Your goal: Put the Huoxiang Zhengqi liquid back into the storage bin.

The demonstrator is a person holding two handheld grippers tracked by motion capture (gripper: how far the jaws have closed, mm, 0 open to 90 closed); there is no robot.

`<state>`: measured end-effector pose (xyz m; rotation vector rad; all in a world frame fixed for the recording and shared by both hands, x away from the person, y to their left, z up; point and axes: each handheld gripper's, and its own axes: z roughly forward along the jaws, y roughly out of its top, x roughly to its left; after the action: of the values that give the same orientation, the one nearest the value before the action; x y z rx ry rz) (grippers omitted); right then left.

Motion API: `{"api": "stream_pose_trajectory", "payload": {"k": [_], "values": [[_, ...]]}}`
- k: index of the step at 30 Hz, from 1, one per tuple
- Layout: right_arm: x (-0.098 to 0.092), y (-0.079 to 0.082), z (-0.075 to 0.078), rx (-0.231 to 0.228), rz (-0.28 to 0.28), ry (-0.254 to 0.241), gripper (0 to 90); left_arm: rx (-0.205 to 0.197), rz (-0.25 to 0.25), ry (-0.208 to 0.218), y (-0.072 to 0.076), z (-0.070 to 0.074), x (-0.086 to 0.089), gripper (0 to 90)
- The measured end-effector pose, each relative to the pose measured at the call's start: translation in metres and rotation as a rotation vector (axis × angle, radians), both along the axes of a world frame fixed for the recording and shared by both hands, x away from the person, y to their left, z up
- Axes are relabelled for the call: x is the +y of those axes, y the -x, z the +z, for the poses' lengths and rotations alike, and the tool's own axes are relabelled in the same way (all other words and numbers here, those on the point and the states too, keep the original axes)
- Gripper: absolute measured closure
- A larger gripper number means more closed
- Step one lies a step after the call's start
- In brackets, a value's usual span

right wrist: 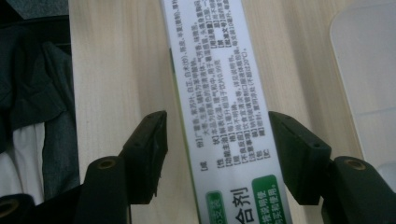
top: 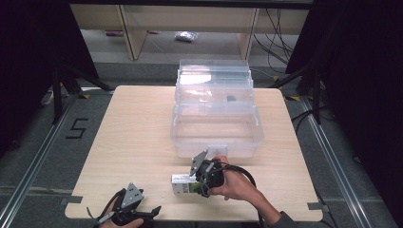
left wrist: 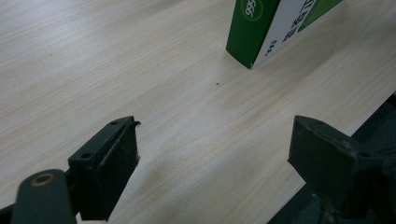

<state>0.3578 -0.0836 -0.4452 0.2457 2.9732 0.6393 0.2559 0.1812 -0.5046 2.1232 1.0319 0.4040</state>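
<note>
Black fingers (right wrist: 149, 140) flanking glossy rectangular carton (right wrist: 219, 116), pale woodgrain table (right wrist: 116, 70)

Pale wood-grain bench (top: 133, 137), rounded corners, grey tape tabs at near edge. On it: clear plastic tub (top: 216, 128) with lid folded back, toward far middle; small green-and-white carton (top: 183, 184) lying flat near front edge, just before tub, apart from it.

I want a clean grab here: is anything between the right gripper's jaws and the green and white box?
Nothing visible. The right gripper straddles the box on the table, bare wood showing in both gaps.
</note>
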Motion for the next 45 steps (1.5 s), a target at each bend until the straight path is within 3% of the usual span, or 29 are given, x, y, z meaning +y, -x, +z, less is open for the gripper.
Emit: {"api": "stream_pose_trajectory", "payload": {"k": [4,11,14,15,19,24,29,32,35,36,38,39,40,42,45], "values": [[0.000,-0.001,-0.001,0.000,0.005,0.008,41.8,-0.008,0.014,0.015,0.000,-0.001,0.000,15.1],[0.001,0.000,-0.004,0.019,-0.009,0.027,43.3,-0.006,0.002,0.005,0.000,-0.001,-0.001,15.1],[0.003,-0.003,-0.006,0.008,0.028,0.046,43.1,-0.007,0.002,0.004,0.000,-0.001,-0.001,15.1],[0.003,-0.002,-0.006,0.026,0.009,0.039,43.2,-0.005,0.001,0.000,0.000,0.000,-0.001,15.1],[0.004,-0.002,-0.008,0.025,0.003,0.049,44.6,0.004,-0.013,0.007,0.001,0.000,-0.001,15.1],[0.004,-0.005,-0.011,-0.027,0.069,0.089,55.0,0.003,-0.009,0.010,0.001,0.000,-0.001,15.1],[0.003,-0.004,-0.010,-0.029,0.090,0.100,63.5,0.004,-0.009,0.006,0.001,0.000,-0.001,15.1],[0.002,0.000,-0.008,-0.022,0.049,0.127,64.4,0.002,-0.010,0.008,0.001,0.000,-0.001,15.1],[0.000,-0.002,-0.006,-0.039,0.076,0.132,64.6,0.002,-0.005,0.012,0.001,-0.001,-0.001,15.1],[-0.002,0.002,-0.003,-0.010,0.009,0.151,64.7,0.005,-0.010,0.008,0.001,0.000,-0.001,15.1],[-0.005,0.002,0.000,-0.018,-0.008,0.152,64.7,0.004,-0.007,0.010,0.001,0.000,-0.001,15.1],[-0.006,-0.001,0.001,-0.032,0.028,0.148,64.7,0.002,-0.003,-0.004,0.000,0.000,0.000,15.1],[-0.008,0.000,0.003,-0.040,0.019,0.146,64.7,-0.001,0.005,0.004,0.000,-0.001,-0.001,15.1],[-0.011,0.002,0.006,0.000,-0.017,0.130,64.7,-0.003,0.010,0.011,0.000,-0.001,-0.001,15.1],[-0.015,-0.001,0.011,-0.006,-0.020,0.127,64.7,-0.004,0.008,0.011,0.000,-0.001,-0.002,15.1]]}}
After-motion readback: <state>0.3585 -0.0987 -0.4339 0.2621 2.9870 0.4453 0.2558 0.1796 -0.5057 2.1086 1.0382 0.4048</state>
